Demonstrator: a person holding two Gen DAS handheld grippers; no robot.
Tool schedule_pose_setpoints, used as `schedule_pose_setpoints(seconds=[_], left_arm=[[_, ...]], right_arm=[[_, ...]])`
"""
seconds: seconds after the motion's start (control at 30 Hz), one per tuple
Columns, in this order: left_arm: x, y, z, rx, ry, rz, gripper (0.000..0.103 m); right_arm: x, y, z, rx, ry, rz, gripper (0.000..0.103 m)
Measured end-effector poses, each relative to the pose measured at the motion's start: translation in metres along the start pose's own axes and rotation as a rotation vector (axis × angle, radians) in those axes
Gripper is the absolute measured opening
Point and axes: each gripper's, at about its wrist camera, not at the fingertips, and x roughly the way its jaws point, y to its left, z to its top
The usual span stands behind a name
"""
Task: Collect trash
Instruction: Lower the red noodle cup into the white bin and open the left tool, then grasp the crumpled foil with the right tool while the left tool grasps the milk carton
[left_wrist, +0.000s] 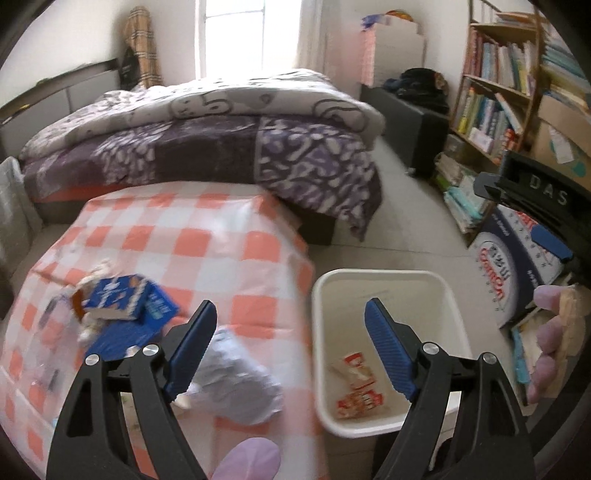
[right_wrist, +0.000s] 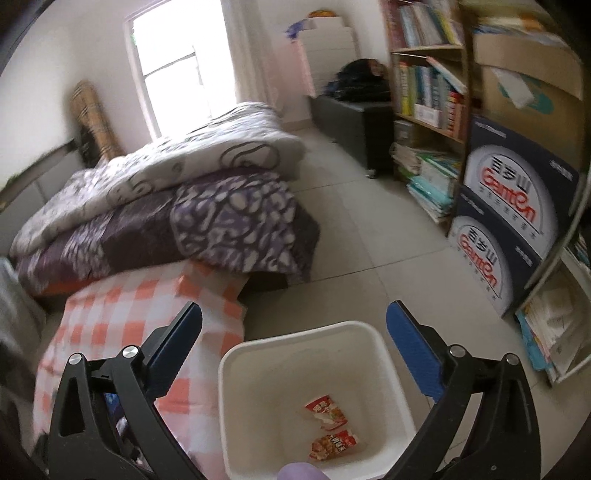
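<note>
A crumpled silvery-grey wrapper (left_wrist: 236, 380) was seen lying on the worktop covered in an orange-and-white checked cloth (left_wrist: 207, 236), just beside the white plastic bin (left_wrist: 388, 277) in which two red snack packets (right_wrist: 330, 428) already lay. It was judged light, soft and crushable, best pinched across a raised fold. The left claw (left_wrist: 291, 332) and right claw (right_wrist: 295, 332) were both spread wide and empty.

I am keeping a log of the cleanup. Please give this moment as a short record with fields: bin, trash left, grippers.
bin: white bin on the floor beside the table, holding two red wrappers
trash left: crumpled paper, blue cartons, both on the table
left gripper: jaws open, empty
right gripper: jaws open, empty, above the bin
</note>
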Motion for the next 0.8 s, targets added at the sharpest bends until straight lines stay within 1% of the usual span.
schedule_pose_setpoints(seconds=[0.1, 0.33, 0.37, 0.43, 0.47, 0.6, 0.73, 0.8], left_arm=[[-0.001, 0.023, -0.004, -0.023, 0.016, 0.040, 0.080], [-0.004, 0.076, -0.016, -0.089, 0.054, 0.138, 0.081], [-0.002, 0.088, -0.018, -0.103, 0.072, 0.166, 0.081], [-0.002, 0.106, -0.022, -0.137, 0.099, 0.194, 0.081], [-0.002, 0.116, -0.024, -0.157, 0.110, 0.200, 0.081], [-0.008, 0.153, -0.030, -0.239, 0.139, 0.243, 0.081], [-0.017, 0.186, -0.034, -0.316, 0.154, 0.258, 0.081], [-0.022, 0.203, -0.038, -0.340, 0.171, 0.260, 0.081]], right_arm=[[0.002, 0.019, -0.008, -0.062, 0.020, 0.017, 0.096], [0.007, 0.070, -0.029, -0.225, 0.106, 0.088, 0.096], [0.008, 0.075, -0.031, -0.241, 0.115, 0.095, 0.096], [0.012, 0.093, -0.041, -0.327, 0.160, 0.132, 0.096], [0.012, 0.098, -0.045, -0.348, 0.169, 0.141, 0.096], [0.013, 0.128, -0.069, -0.523, 0.231, 0.197, 0.096], [0.018, 0.155, -0.094, -0.674, 0.283, 0.221, 0.096], [0.023, 0.167, -0.108, -0.747, 0.331, 0.238, 0.096]])
